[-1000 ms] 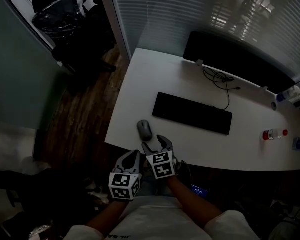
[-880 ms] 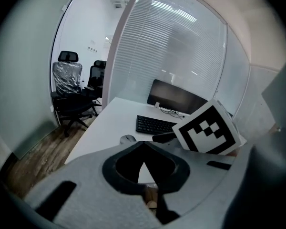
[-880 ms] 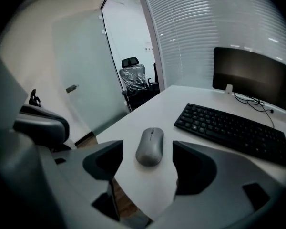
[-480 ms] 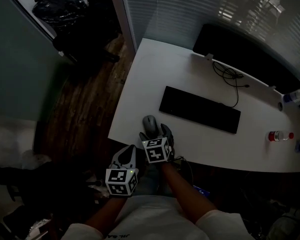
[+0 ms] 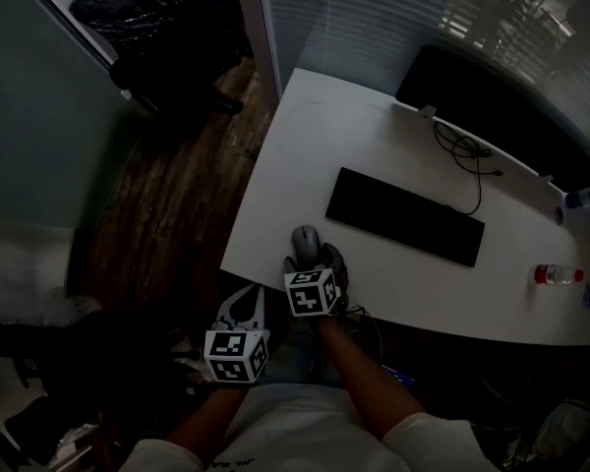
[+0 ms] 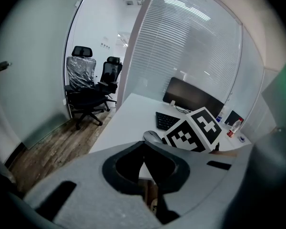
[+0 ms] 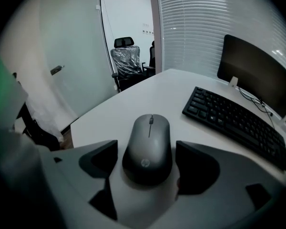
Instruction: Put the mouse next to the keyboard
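Note:
A grey mouse (image 5: 306,238) (image 7: 148,147) lies near the white desk's (image 5: 285,165) front left corner. It is left of and nearer than the black keyboard (image 5: 405,216) (image 7: 238,123). My right gripper (image 5: 313,260) (image 7: 147,152) reaches onto the desk edge, its jaws opening, with the mouse's rear half between them. A small gap shows on each side, so the pads do not press on it. My left gripper (image 5: 242,311) (image 6: 144,149) hangs off the desk over the floor, jaw tips together, holding nothing. From there the mouse (image 6: 152,136) peeks out behind the right gripper's marker cube.
A dark monitor (image 5: 492,106) stands along the desk's far edge, with cables (image 5: 462,150) in front of it. A bottle with a red cap (image 5: 556,275) lies at the right. Office chairs (image 5: 147,18) stand on the wooden floor (image 5: 167,224) beyond the left edge.
My right gripper has moved forward onto the desk until the mouse sits between its jaws, which have spread wider. The left gripper has stayed low, off the desk.

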The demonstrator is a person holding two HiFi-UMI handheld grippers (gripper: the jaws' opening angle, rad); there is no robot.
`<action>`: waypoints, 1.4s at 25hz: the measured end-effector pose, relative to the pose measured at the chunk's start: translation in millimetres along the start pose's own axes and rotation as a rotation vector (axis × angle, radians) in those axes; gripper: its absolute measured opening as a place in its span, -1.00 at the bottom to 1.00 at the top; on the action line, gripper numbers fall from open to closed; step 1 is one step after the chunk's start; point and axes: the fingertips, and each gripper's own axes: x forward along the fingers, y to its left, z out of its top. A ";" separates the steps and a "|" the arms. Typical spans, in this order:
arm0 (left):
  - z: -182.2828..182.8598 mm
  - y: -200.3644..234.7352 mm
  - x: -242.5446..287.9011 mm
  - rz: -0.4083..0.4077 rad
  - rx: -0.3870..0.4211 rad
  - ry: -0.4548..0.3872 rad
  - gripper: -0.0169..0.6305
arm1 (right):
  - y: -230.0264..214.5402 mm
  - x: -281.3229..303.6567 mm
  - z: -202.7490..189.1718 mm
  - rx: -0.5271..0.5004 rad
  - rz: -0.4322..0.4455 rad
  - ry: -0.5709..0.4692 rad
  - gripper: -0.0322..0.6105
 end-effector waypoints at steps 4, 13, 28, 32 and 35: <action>0.3 4.3 -0.7 0.000 -0.005 0.002 -0.94 | 5.6 -0.6 0.0 0.014 0.000 0.023 0.04; 1.3 12.9 -1.8 0.003 -0.006 0.002 -0.94 | 6.3 -3.0 1.9 0.031 0.031 0.020 0.03; 17.8 -13.2 1.3 -0.037 0.028 -0.022 -0.94 | -11.7 -59.3 27.0 0.056 0.032 -0.087 0.03; 21.7 -34.5 6.5 -0.069 0.054 -0.030 -0.94 | -32.2 -84.6 28.3 0.076 0.003 -0.126 0.03; 22.8 -55.0 12.6 -0.100 0.078 -0.026 -0.94 | -51.4 -104.7 21.9 0.105 -0.021 -0.143 0.03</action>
